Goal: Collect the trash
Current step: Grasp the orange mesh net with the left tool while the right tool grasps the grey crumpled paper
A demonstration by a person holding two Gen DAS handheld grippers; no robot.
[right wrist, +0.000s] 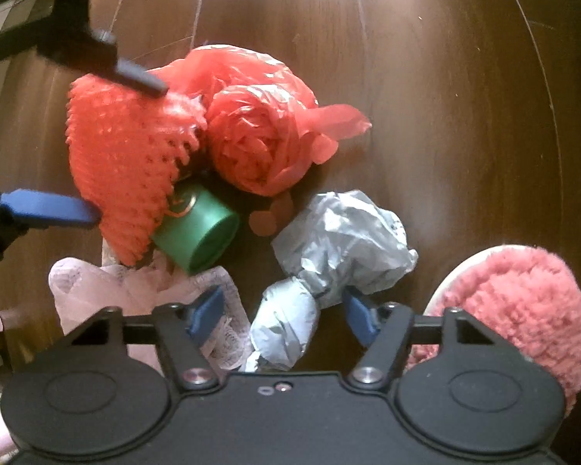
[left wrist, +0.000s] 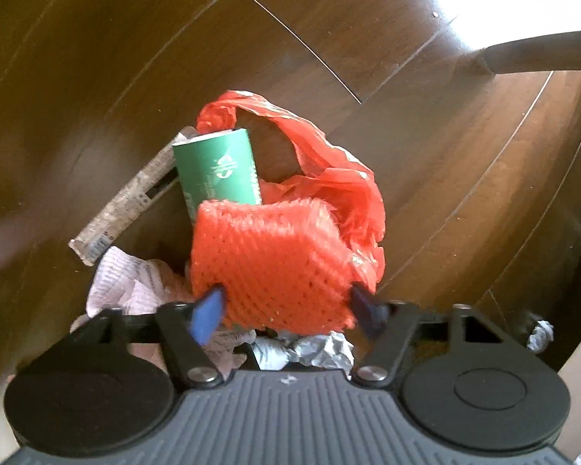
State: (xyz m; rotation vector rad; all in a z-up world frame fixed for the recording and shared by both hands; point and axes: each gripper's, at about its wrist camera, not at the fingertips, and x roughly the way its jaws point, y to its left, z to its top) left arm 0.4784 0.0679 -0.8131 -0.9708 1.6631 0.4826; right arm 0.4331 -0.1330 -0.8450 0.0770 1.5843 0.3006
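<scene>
The trash is lying in a loose heap on the dark wooden floor (right wrist: 426,97), filling the middle of both views; an orange foam net (left wrist: 275,263) is sitting at the lower centre of the left wrist view, and the left gripper (left wrist: 286,306) is straddling it, its blue pads (left wrist: 209,314) touching the net's two sides, so it looks to be grasping the net, though how firmly I cannot tell; behind the net a green paper cup (left wrist: 217,170) is lying tilted, with a crumpled red plastic bag (left wrist: 341,178) looping above and to the right of it; a rolled grey printed wrapper (left wrist: 128,201) is stretching toward the left of the frame, and pale pink crumpled paper (left wrist: 124,283) is lying at the lower left.

In the right wrist view a crumpled grey bag (right wrist: 329,255) is lying at the lower centre; the right gripper (right wrist: 286,317) is sitting around its near end, the right pad touching it and the left pad resting on the pink paper, so it is not yet clenched; a fluffy pink slipper (right wrist: 523,306) is showing at the lower right, just beside the gripper.
</scene>
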